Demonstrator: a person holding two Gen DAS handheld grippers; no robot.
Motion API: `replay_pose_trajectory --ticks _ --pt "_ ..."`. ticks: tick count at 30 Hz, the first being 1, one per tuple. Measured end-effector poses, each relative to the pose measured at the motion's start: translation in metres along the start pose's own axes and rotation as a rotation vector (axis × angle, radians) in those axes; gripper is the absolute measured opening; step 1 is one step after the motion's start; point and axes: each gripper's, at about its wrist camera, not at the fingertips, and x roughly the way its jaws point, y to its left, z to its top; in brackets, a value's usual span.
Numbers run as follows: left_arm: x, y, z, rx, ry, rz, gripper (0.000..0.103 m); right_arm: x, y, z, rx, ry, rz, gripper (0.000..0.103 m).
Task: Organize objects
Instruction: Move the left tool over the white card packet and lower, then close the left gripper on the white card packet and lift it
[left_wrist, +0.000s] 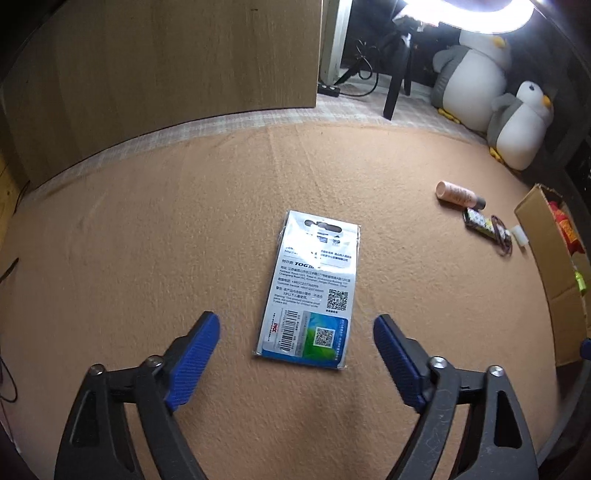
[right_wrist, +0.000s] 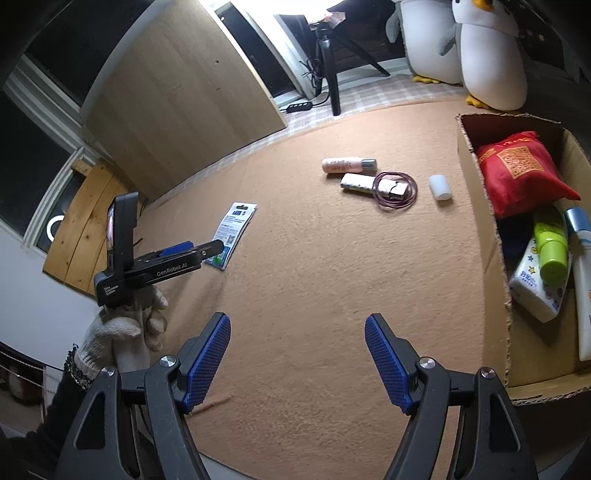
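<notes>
Left gripper: blue-padded jaws spread wide, holding nothing, poised just short of the flat clear-wrapped printed packet, whose near end lies between the two pads.
Printed packet: lying flat on the peach felt mat, barcode end nearest the left gripper, well apart from the other loose items.
Right gripper: jaws wide apart and empty, over bare mat beside the open brown cardboard box.
Cardboard box: holds a red cloth pouch, a lime-green bottle, and white bottles.
Loose items: a pale pink tube with a grey cap, a small patterned white case touching a coiled maroon cord, and a small translucent white cap, all near the box's far corner.
Left hand: in a white knit glove, gripping the left tool's handle.
</notes>
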Motion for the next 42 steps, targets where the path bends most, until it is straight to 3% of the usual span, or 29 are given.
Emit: replay_pose_trajectory --ticks 5,11,19,22,27,42 --pt "0.008 -0.002 0.006 -0.001 0.025 -0.031 0.090 -0.004 0.004 -0.004 -0.011 -0.001 0.008 0.072" --pt "0.022 -0.007 0.013 0.030 0.050 -0.007 0.090 -0.014 0.003 -0.008 -0.010 -0.014 -0.013 0.072" --pt "0.035 -0.001 0.019 0.022 0.055 -0.012 0.089 -0.024 -0.001 -0.015 -0.028 -0.038 -0.158 0.072" --pt "0.034 -0.003 0.017 0.036 0.046 -0.002 0.084 -0.026 -0.003 -0.015 -0.021 -0.043 -0.176 0.072" --pt "0.029 -0.006 0.014 0.028 0.038 0.003 0.064 -0.027 -0.002 -0.015 -0.031 -0.052 -0.214 0.072" --pt "0.006 -0.031 -0.010 0.001 0.036 -0.084 0.061 -0.030 -0.018 -0.015 0.002 -0.066 -0.208 0.072"
